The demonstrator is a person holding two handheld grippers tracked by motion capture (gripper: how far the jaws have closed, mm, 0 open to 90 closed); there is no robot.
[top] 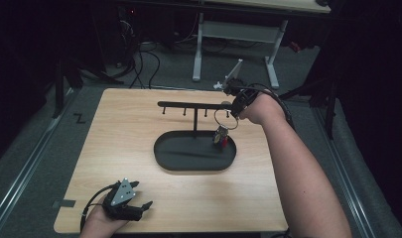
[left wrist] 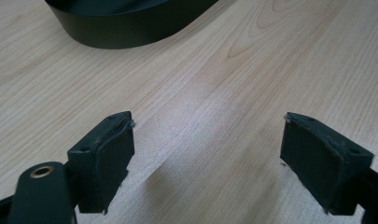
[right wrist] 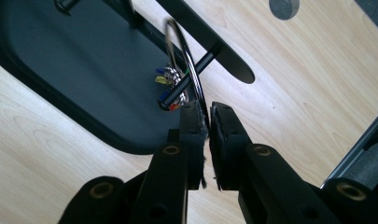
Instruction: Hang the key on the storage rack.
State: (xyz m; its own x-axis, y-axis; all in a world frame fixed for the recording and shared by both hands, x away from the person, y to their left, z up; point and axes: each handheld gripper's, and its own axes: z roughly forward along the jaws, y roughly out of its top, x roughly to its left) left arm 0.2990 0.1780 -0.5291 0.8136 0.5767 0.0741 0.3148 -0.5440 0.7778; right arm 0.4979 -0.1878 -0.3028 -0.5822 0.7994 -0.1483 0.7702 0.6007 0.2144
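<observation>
A metal key ring [top: 224,118] with small coloured charms [top: 221,136] hangs beside the right end of a black hook rack [top: 188,104]. The rack stands in a black oval tray [top: 161,153]. My right gripper [top: 234,110] is shut on the ring. In the right gripper view its jaws [right wrist: 206,116] pinch the ring's wire [right wrist: 189,60], which lies against a black peg [right wrist: 191,81] of the rack, above the tray [right wrist: 60,60]. My left gripper [top: 146,204] rests near the table's front left. It stands open [left wrist: 207,154] over bare wood, with the tray's wall [left wrist: 130,32] farther off.
The wooden table [top: 114,129] has bare wood to the left of the tray and in front of it. Behind the table stand white desk legs [top: 197,49], with cables [top: 144,59] on the floor. A grey round disc [right wrist: 283,7] sits in the tabletop past the rack.
</observation>
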